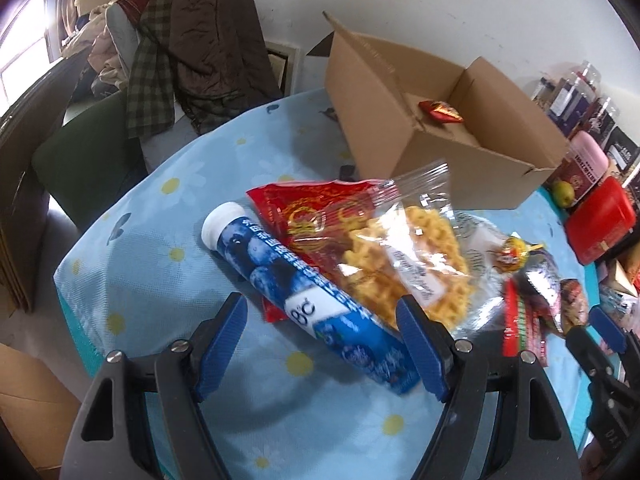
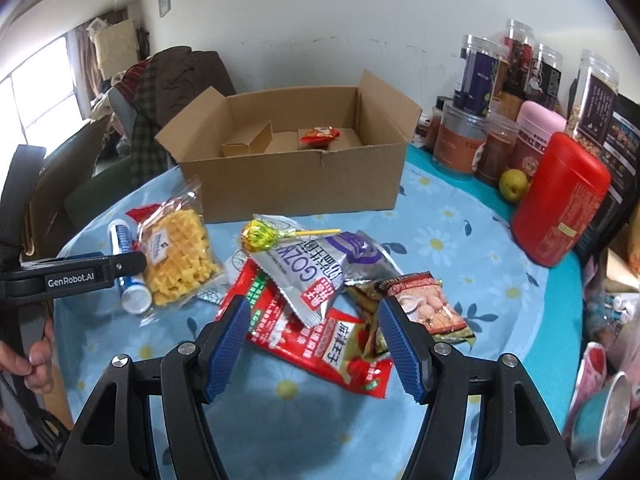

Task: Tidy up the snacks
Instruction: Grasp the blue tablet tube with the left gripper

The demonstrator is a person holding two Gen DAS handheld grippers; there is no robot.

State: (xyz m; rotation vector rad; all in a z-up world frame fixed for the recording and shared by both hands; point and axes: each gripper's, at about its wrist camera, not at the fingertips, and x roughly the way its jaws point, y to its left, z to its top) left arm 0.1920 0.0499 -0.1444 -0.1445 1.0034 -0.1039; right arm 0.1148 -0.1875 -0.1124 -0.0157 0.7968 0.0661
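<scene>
Snacks lie heaped on a blue daisy-print worktop (image 2: 460, 248) in front of an open cardboard box (image 2: 296, 184), which holds one small red packet (image 2: 319, 135). The left gripper (image 1: 320, 340) hangs released, its blue pads either side of a blue tube (image 1: 296, 280) with a white cap and blueberry print; whether they touch it I cannot tell. Against the tube rests a clear waffle bag (image 1: 404, 260) over a red pouch (image 1: 320, 208). The right gripper (image 2: 312, 340) is also released, grasping nothing, above a red-and-green packet (image 2: 320, 340). On that lies a silver-purple sachet (image 2: 320, 272), with a yellow lollipop (image 2: 260, 236) at its far edge and a brown packet (image 2: 424, 304) beside the right pad. Jars and a red tin (image 2: 560, 216) stand at the right.
</scene>
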